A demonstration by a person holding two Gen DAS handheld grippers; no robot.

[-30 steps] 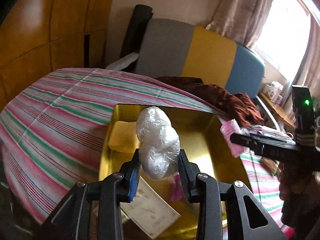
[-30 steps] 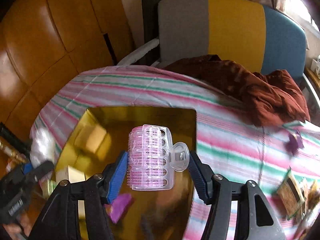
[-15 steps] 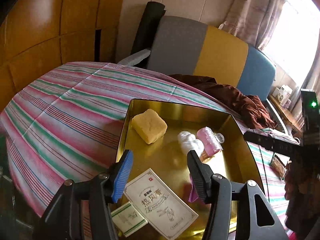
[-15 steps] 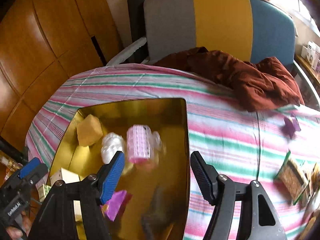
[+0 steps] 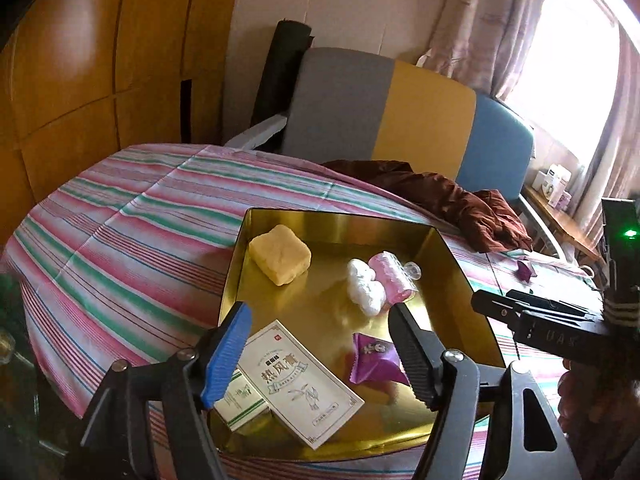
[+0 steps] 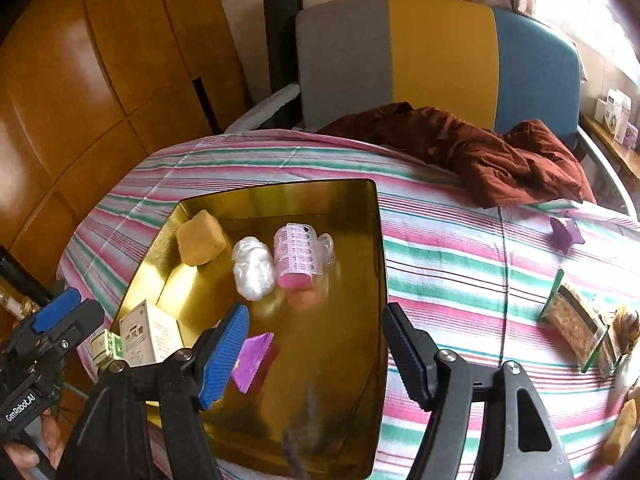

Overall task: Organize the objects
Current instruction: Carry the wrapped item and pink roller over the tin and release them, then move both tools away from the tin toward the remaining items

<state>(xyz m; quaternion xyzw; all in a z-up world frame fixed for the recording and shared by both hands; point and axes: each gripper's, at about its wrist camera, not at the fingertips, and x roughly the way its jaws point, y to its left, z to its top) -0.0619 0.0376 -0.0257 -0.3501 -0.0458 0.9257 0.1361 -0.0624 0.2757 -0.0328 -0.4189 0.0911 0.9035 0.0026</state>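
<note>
A gold tray (image 5: 336, 220) (image 6: 280, 190) sits on the striped tablecloth. In it lie a white plastic bundle (image 5: 364, 286) (image 6: 253, 268) and a pink hair roller (image 5: 392, 280) (image 6: 298, 256), side by side and touching. Near them are a yellow block (image 5: 280, 254), a purple packet (image 5: 376, 358) and a white printed box (image 5: 300, 376). My left gripper (image 5: 320, 312) hovers over the tray's near end, its jaws still opening with nothing between them. My right gripper (image 6: 315, 312) stands open and empty above the tray's near right part.
A small green-and-white box (image 5: 240, 396) leans at the tray's near edge. A brown cloth (image 6: 480, 152) lies at the table's far side before a grey, yellow and blue chair (image 6: 400, 60). A purple packet (image 6: 566, 234) and snack packs (image 6: 576, 324) lie on the right.
The left gripper let go of the white bundle and the right let go of the pink roller. Both things now lie in the tray, and both grippers have drawn back and opened wider.
</note>
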